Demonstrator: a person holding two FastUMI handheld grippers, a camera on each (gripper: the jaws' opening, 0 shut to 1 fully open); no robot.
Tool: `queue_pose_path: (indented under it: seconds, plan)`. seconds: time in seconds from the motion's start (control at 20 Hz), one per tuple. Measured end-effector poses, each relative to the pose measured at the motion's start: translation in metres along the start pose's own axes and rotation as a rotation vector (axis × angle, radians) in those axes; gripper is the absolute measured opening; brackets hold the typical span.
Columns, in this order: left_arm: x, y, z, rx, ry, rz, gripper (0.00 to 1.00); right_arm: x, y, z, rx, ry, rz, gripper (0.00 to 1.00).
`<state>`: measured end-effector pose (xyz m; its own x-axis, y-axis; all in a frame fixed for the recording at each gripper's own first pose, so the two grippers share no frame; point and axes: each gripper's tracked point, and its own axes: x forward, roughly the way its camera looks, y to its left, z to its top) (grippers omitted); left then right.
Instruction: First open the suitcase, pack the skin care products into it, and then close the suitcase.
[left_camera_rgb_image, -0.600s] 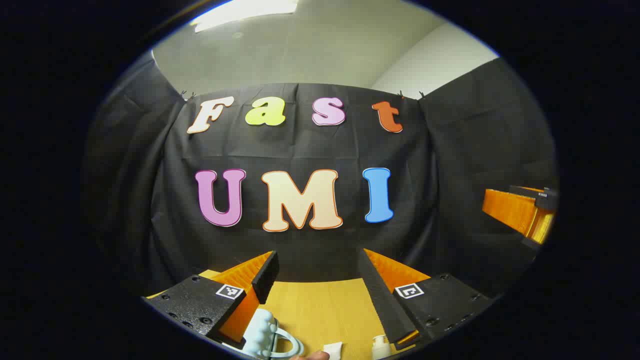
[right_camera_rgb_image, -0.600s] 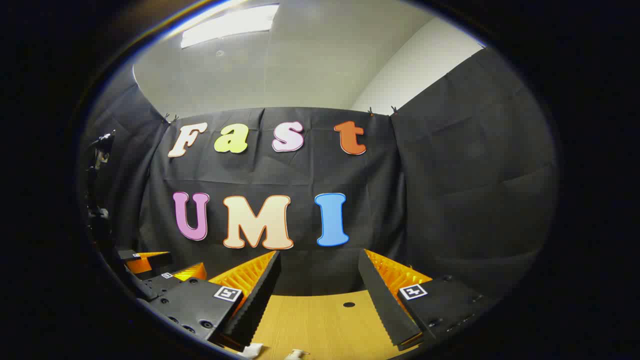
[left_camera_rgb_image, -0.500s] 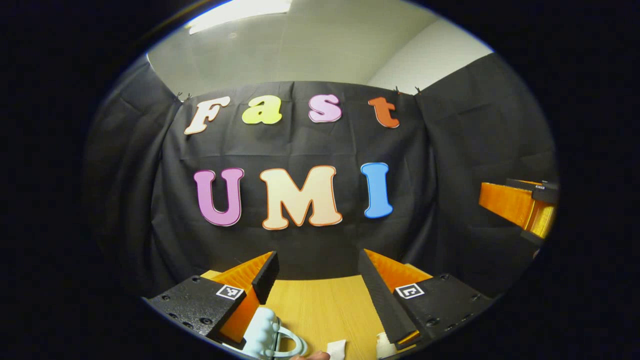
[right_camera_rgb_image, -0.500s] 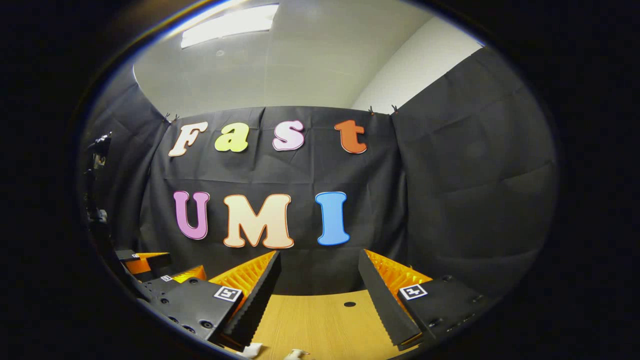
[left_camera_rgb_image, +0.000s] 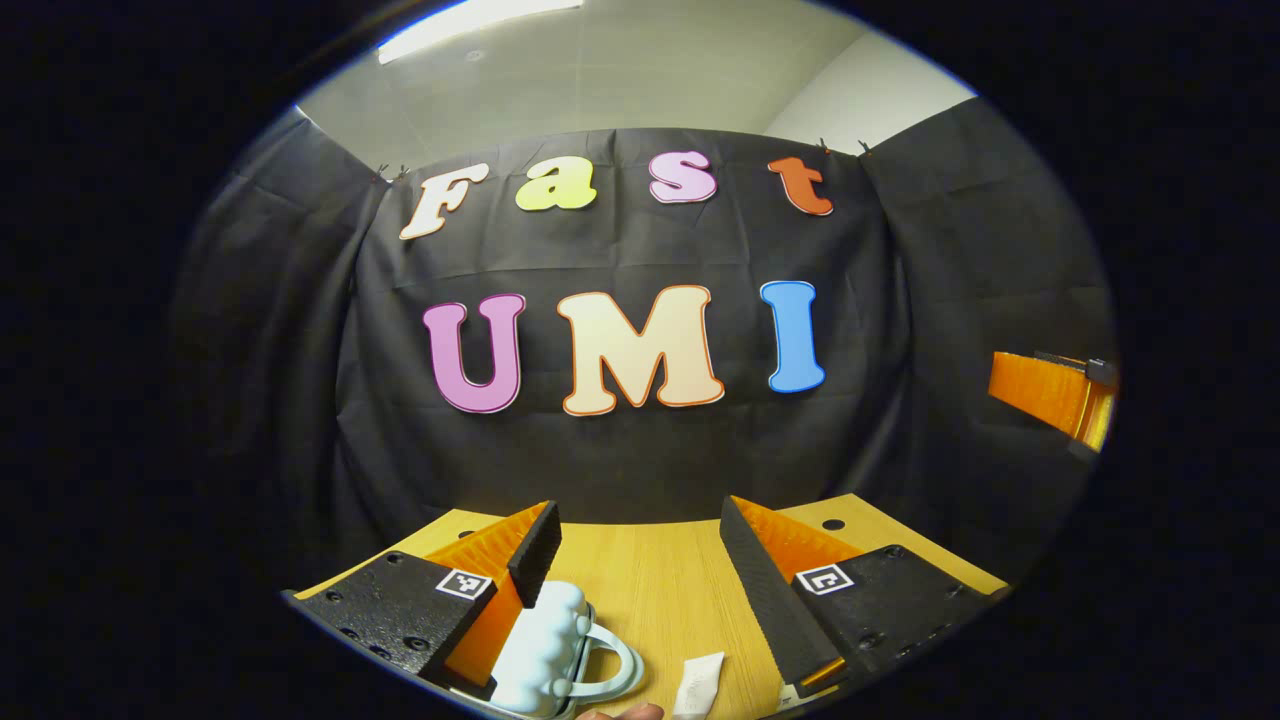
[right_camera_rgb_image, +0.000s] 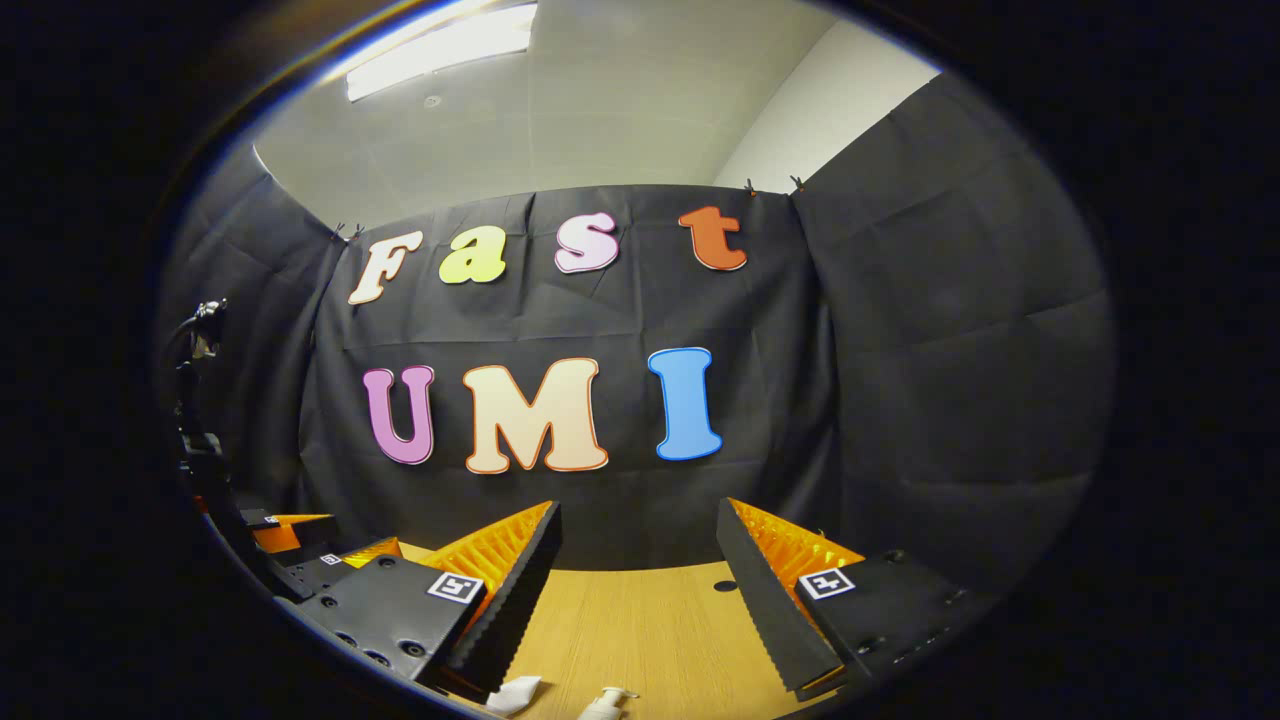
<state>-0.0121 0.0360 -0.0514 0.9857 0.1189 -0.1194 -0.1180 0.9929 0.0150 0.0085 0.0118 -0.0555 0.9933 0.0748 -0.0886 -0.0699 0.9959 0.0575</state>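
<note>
Left gripper (left_camera_rgb_image: 640, 540) is hovering above the wooden table (left_camera_rgb_image: 650, 600), its fingers spread wide with nothing between them. Each finger block is carrying a small square black-and-white marker tag (left_camera_rgb_image: 465, 583); pattern only, no readable text on it. Pale blue suitcase (left_camera_rgb_image: 545, 650) is sitting at the bottom edge of the left gripper view, partly behind the left finger, bumpy ribbed shell and a looped handle (left_camera_rgb_image: 610, 665) sticking out to the right; can't tell whether it is open. Just beside the handle a white tube (left_camera_rgb_image: 698, 685) is lying flat on the table, any print on it too small to read. A fingertip (left_camera_rgb_image: 625, 712) is peeking in at the bottom edge between suitcase and tube.

Right gripper (right_camera_rgb_image: 637, 545) is also hanging over the table, fingers parted wide, gripping nothing. In the right gripper view a white pump bottle (right_camera_rgb_image: 605, 703) and another white item (right_camera_rgb_image: 517, 692) are showing at the bottom edge, cut off, labels unreadable. The left gripper is showing at that view's far left, low down.
</note>
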Motion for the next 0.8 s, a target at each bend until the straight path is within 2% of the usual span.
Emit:
queue_pose_path:
  seconds: [0.2, 0.4, 0.55, 0.8]
  plan:
    - [0.002, 0.002, -0.001, -0.008, -0.011, 0.004, 0.94, -0.001, 0.014, -0.019, -0.012, 0.041, 0.039, 0.98]
    - [0.008, -0.007, -0.024, 0.026, 0.044, -0.024, 0.94, 0.001, 0.011, -0.025, -0.028, 0.065, 0.037, 0.98]
    - [0.016, -0.014, -0.06, 0.041, 0.144, -0.048, 0.94, 0.002, 0.0, -0.035, -0.023, 0.095, 0.012, 0.98]
    - [0.019, -0.014, -0.126, 0.01, 0.341, -0.052, 0.95, -0.001, -0.011, -0.042, -0.04, 0.131, -0.023, 0.98]
